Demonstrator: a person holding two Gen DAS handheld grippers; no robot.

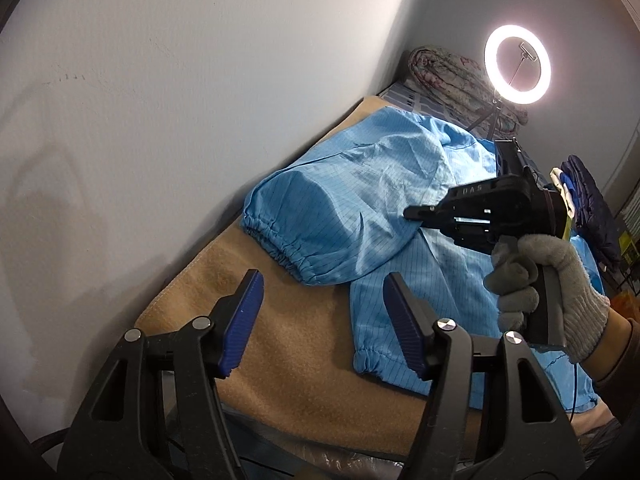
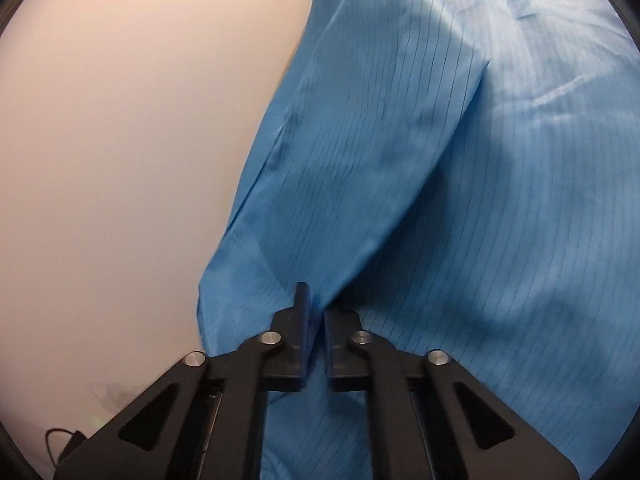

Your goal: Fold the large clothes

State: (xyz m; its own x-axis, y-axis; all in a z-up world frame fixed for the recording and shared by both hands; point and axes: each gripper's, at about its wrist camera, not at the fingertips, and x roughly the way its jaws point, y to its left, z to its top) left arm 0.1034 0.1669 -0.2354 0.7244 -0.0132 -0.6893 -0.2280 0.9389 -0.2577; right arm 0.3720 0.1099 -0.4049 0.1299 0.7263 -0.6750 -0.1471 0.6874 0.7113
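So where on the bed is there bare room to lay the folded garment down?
Free: the tan fleece blanket between the wall and the light-blue striped garment, beneath the open left gripper. Crowded: the far end, with rolled floral quilt and ring light.

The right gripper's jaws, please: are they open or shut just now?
Shut on the blue garment: the right gripper has its pads pinching a ridge of the cloth between them.

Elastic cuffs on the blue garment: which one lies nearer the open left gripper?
The small gathered cuff, right beside the left gripper's right-hand pad. The wider cuff lies farther up the tan blanket, toward the wall.
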